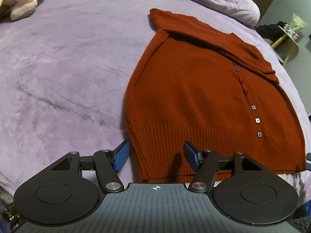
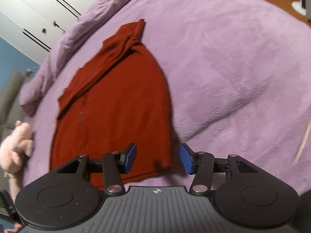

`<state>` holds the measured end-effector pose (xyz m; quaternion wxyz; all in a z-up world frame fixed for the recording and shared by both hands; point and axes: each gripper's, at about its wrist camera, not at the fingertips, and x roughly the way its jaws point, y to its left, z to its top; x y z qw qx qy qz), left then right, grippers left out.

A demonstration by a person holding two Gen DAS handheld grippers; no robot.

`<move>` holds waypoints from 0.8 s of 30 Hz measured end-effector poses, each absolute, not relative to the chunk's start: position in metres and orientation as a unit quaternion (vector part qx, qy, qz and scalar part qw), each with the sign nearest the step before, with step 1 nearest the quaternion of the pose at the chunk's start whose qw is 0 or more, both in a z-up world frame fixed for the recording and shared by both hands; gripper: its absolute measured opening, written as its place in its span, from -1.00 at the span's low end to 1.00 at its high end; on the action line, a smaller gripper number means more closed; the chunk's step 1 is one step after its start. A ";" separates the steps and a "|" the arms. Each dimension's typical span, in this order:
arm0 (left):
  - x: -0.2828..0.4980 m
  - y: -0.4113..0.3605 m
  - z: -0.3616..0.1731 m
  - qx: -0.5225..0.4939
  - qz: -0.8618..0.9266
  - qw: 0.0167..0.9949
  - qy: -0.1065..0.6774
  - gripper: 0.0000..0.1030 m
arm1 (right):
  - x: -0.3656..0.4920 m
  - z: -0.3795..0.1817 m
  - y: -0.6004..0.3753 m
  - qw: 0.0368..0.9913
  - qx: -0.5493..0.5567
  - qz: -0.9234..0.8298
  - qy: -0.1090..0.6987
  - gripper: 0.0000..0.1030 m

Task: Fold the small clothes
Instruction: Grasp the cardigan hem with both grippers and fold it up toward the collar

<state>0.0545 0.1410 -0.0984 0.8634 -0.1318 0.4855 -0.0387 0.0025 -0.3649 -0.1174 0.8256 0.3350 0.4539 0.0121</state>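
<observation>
Left wrist view: cardigan (image 1: 194, 97) flat on bed (image 1: 58, 68), sleeves folded in — hem fold pending; left gripper (image 1: 155, 156) and right gripper (image 2: 157, 158) spread, empty.

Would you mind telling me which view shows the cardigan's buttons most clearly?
The left wrist view: the buttons on the rust-red cardigan run sharp and well lit down its placket. The right wrist view is motion-blurred; only two faint buttons show there.

The light is soft and a bit dim. The left view is sharp. The right view is blurry, most at the pink toy (image 2: 16, 145). Both pictures bend round at the edges. Small dark shadows lie beside the red sweater (image 1: 204, 97).
</observation>
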 end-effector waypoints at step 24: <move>0.129 0.144 -0.019 -0.167 -0.036 0.918 0.357 -0.84 | 0.098 -0.072 -0.372 0.855 0.386 0.078 0.339 -0.92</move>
